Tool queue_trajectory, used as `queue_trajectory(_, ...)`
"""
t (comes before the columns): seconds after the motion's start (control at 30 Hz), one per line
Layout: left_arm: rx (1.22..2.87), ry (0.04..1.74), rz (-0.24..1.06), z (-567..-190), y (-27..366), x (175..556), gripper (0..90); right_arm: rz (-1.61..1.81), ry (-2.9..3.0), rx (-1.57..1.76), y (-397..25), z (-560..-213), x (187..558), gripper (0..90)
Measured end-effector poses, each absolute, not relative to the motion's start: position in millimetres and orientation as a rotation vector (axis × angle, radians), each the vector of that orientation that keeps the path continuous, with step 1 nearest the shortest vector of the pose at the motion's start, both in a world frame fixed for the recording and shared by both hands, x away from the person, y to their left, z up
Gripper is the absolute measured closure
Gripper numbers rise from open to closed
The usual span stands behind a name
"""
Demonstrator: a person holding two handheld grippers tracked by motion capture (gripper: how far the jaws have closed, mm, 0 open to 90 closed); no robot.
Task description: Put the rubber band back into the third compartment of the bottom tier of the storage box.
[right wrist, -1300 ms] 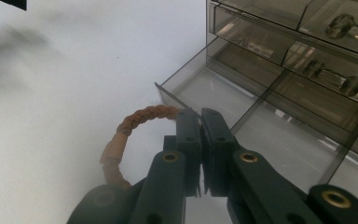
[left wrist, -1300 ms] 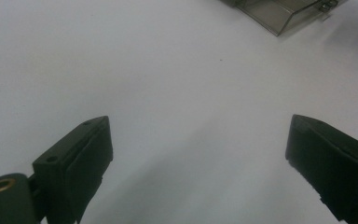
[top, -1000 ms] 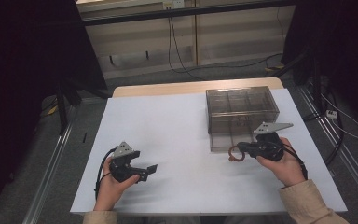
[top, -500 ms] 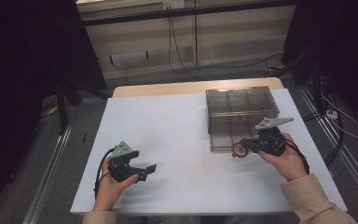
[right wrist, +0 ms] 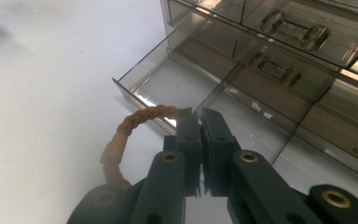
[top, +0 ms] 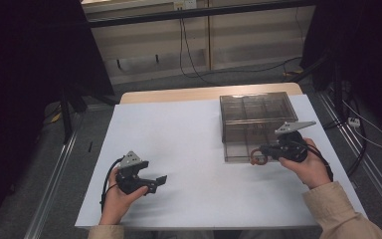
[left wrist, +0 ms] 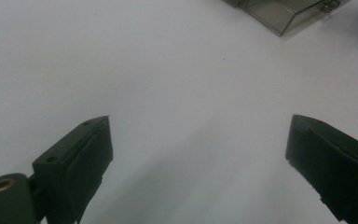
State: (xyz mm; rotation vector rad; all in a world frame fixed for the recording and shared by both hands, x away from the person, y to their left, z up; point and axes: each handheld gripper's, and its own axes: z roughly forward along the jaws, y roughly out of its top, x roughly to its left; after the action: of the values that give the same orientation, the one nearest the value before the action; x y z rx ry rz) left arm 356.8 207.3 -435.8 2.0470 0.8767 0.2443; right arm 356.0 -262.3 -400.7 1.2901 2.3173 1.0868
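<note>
White covers the bench point(top: 194, 139), and behind it are dark floor and cables. On it I count one smoky plastic drawer box point(top: 258, 117), with one drawer point(right wrist: 200, 100) pulled out at its near edge. One brown braided ring point(top: 258, 158) hangs just over this drawer's front edge, pinched by the right tool point(top: 264, 152), whose jaws are pressed together on it. The right hand point(top: 308, 167) holds that tool pointing left, level. The left tool point(top: 159, 181) is near the bench's front, jaws spread wide with nothing between, well apart from the box.
</note>
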Motion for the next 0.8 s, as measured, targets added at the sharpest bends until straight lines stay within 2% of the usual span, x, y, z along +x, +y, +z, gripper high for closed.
queue_trajectory(0.8,2.048,0.876,0.248,-435.8,208.3,357.1,7.4,1.038,2.287,1.333,-275.0,-394.7,368.9,87.6)
